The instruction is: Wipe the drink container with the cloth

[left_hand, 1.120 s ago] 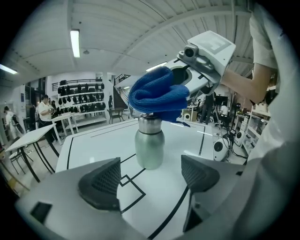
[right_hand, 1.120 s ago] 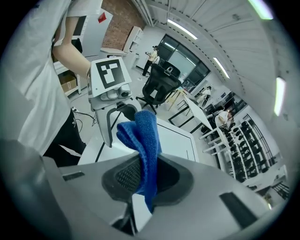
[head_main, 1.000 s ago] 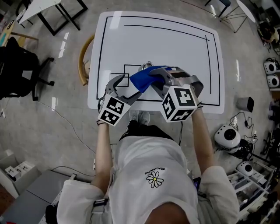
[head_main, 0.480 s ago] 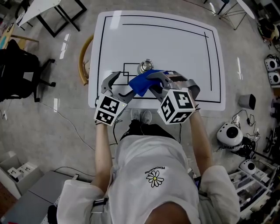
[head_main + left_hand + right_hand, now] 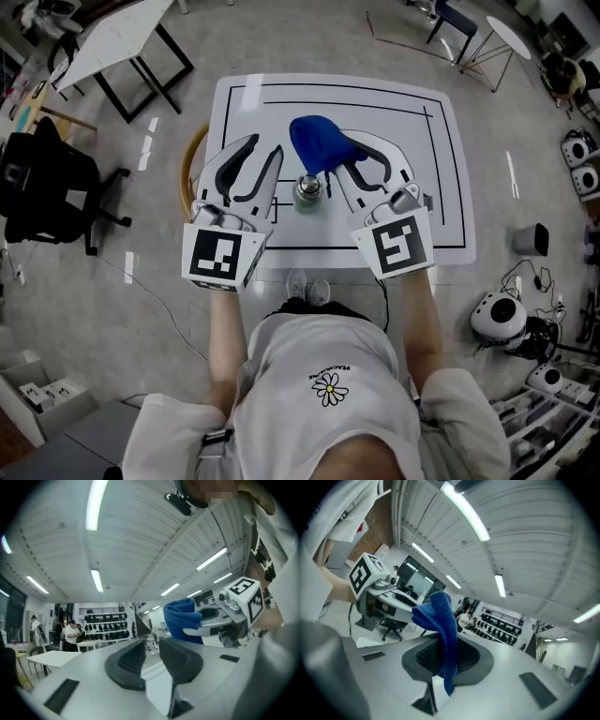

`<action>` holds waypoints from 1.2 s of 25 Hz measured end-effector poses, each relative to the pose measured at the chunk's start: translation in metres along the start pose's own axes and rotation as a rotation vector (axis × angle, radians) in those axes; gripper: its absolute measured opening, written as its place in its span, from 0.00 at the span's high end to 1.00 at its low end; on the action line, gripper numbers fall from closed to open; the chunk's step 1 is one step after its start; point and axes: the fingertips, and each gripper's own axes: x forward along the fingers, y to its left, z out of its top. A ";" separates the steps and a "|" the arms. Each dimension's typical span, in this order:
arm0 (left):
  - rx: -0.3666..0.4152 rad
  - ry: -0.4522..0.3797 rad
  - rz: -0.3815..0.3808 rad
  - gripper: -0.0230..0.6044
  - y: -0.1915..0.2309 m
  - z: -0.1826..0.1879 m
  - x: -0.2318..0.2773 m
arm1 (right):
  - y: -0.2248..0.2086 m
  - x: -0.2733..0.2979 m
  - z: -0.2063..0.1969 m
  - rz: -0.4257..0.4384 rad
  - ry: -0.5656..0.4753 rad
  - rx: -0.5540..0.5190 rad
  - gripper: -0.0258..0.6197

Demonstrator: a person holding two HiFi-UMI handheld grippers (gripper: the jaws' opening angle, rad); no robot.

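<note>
A small metal drink container stands upright on the white table, near its front edge. It sits between my two grippers, which are raised above it and point level. My right gripper is shut on a blue cloth, which hangs from the jaws as a folded bunch. My left gripper holds nothing. Its jaws have just been closing and now leave a narrow gap. From the left gripper view the cloth shows at the right, off the container.
A curved wooden chair back sits at the table's left edge. A black office chair and a trestle table stand farther left. Round white devices and cables lie on the floor at the right.
Both grippers rose from the table's front edge and now point level. The cloth came up off the container, which now stands uncovered. The left jaws stand closer together.
</note>
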 end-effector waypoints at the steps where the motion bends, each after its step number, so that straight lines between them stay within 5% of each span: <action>1: -0.012 -0.038 0.049 0.89 0.005 0.015 -0.003 | -0.009 -0.006 0.008 -0.055 -0.061 0.042 0.89; 4: -0.021 -0.124 0.156 0.96 0.012 0.038 -0.014 | -0.029 -0.025 0.018 -0.205 -0.194 0.213 0.89; 10: -0.032 -0.103 0.219 0.97 0.002 0.021 -0.024 | -0.031 -0.064 -0.025 -0.351 -0.152 0.313 0.89; 14: -0.030 -0.112 0.209 0.97 0.002 0.023 -0.020 | -0.027 -0.076 -0.044 -0.380 -0.121 0.375 0.89; 30: -0.037 -0.119 0.197 0.97 0.011 0.019 0.002 | -0.036 -0.067 -0.048 -0.399 -0.103 0.346 0.89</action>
